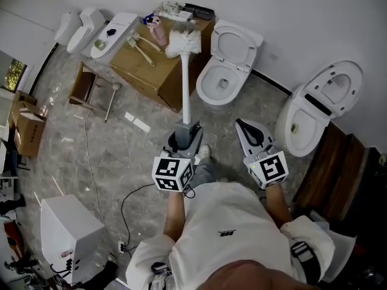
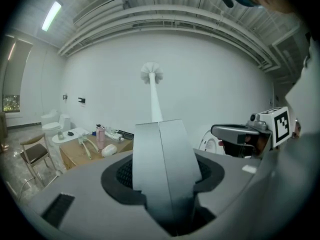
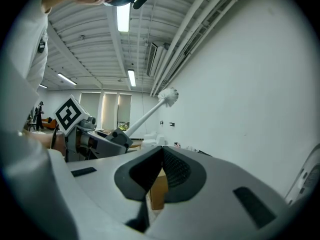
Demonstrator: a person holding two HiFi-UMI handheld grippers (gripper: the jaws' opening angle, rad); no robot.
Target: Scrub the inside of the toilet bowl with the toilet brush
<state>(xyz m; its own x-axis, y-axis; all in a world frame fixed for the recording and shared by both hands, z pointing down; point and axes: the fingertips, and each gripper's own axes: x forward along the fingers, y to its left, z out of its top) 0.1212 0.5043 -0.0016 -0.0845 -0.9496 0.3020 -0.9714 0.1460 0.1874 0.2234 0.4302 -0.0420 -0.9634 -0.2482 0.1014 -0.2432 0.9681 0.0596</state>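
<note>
Head view: the left gripper [image 1: 184, 136] clamps the toilet brush [image 1: 185, 83], and the right gripper [image 1: 248, 130] carries nothing.
The left fingers [image 2: 165, 164] are clenched on the brush's white handle. Its bristle head is far out past their tips, raised and not in the toilet bowl [image 1: 224, 83], which sits beyond and between both pairs of fingers. The right fingers [image 3: 175, 170] are pressed together, empty. A second toilet [image 1: 302, 125] stands to the outer side of the right fingers.
</note>
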